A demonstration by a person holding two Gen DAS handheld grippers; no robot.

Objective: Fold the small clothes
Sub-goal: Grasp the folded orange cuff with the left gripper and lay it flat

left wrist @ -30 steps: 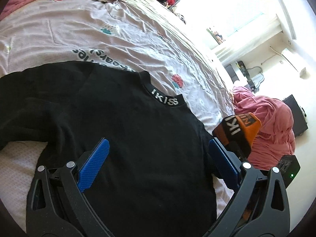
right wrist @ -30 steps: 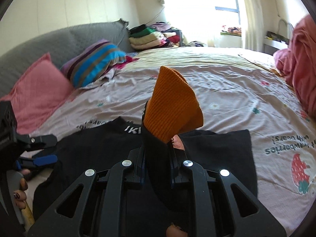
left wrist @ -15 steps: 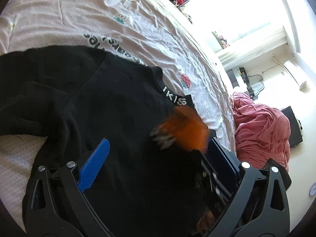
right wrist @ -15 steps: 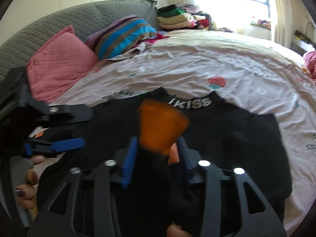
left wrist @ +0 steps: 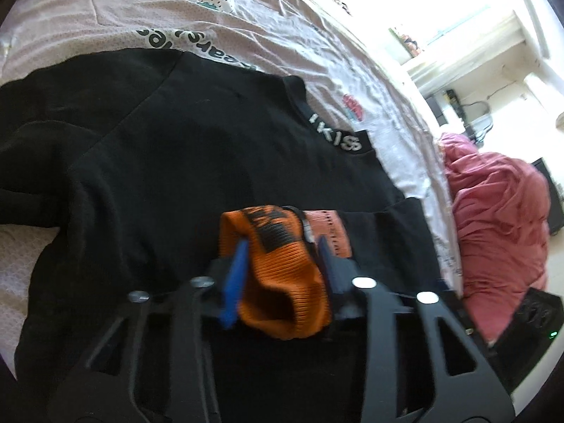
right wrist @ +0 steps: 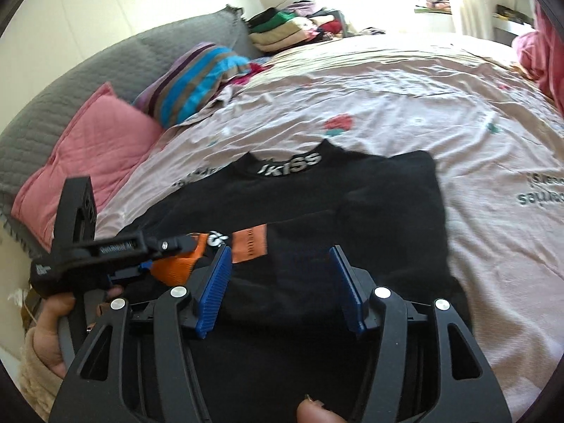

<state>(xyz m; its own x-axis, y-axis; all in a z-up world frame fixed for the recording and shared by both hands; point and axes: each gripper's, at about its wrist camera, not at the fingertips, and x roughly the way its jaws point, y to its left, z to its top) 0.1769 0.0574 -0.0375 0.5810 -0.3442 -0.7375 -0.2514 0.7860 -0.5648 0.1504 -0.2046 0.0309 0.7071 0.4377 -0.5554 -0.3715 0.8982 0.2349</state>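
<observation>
The orange cuff (left wrist: 282,271) of the black sweater (left wrist: 183,162) sits near the middle of the garment's front, just beside a small salmon patch (left wrist: 326,232). The left gripper (left wrist: 282,257) is closing on that cuff, its blue pads already pinching the knit from both sides. The right gripper (right wrist: 282,282) is opening over bare black cloth with nothing between its jaws.

Risks, as I judge them: the cuff is bunched, so the pads may hold only a fold of it and let it slip when pulled. A hard pull could drag the loosely lying body out of square. The two grippers work close together, so a careless sweep might knock them.

The sweater lies flat on the pink bedsheet (right wrist: 405,105), collar at the far side. Its right edge has broad open sheet beyond it, and the far side is free too. To the left, a pink pillow (right wrist: 91,155) and a striped pillow (right wrist: 197,81) crowd the room for moving.
</observation>
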